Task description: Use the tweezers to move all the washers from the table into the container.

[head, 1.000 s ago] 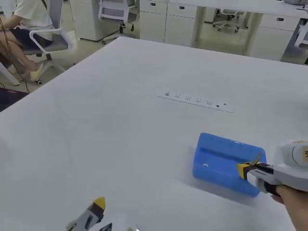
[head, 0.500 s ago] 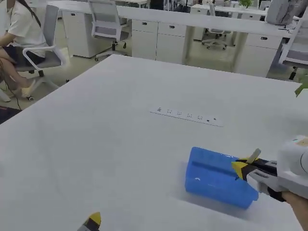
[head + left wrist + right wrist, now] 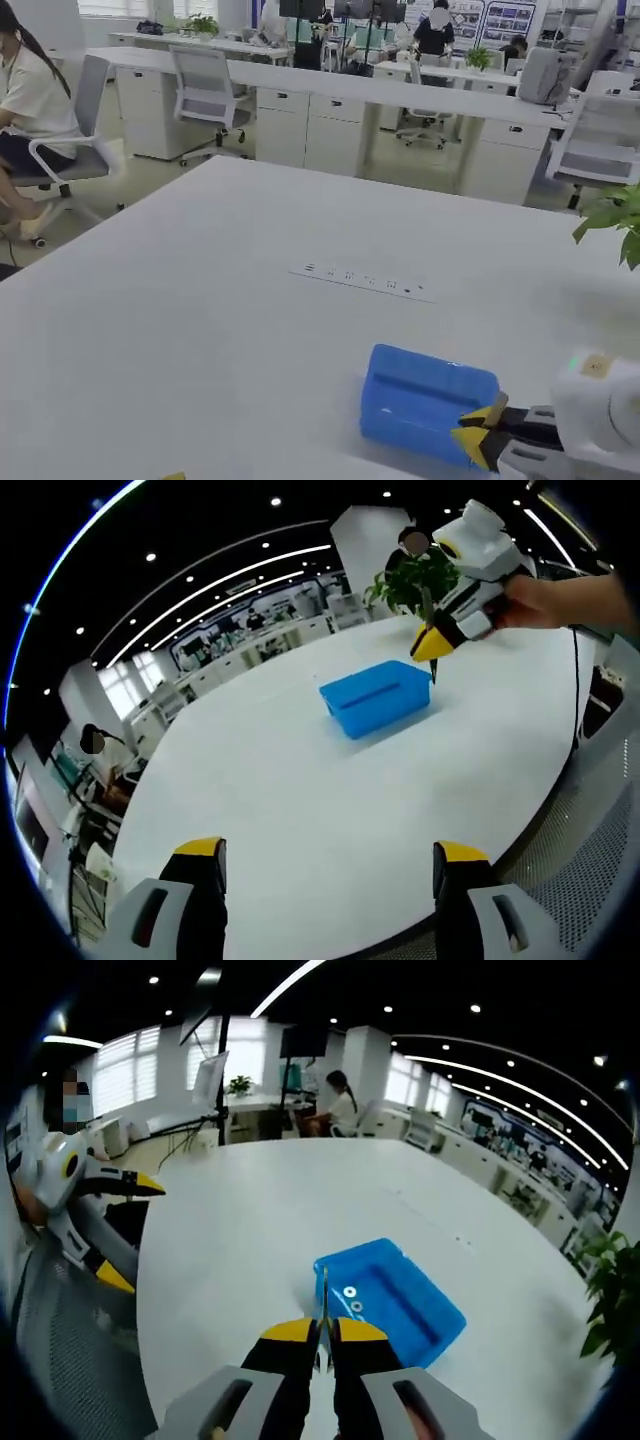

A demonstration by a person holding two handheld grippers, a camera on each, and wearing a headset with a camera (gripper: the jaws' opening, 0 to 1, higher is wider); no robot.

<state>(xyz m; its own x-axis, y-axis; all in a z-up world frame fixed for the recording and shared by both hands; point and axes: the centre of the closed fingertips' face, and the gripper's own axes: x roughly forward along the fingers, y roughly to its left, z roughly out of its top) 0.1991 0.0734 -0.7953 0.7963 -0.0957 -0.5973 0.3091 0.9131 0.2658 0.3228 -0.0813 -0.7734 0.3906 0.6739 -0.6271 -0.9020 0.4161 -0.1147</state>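
Tweezers (image 3: 324, 1300) clamped in right hand-held gripper (image 3: 325, 1332) over container (image 3: 400, 1310) | left hand-held gripper (image 3: 330, 850) wide apart, empty

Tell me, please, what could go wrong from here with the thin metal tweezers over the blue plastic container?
The right gripper holds the thin metal tweezers with their tips at the near rim of the blue plastic container, so they could knock or shift it. Lowering them might flick the two metal washers inside back out.

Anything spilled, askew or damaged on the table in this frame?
Nothing stands out. The blue container sits flat on the table, two washers lie inside it, and the right hand-held gripper holds the tweezers.
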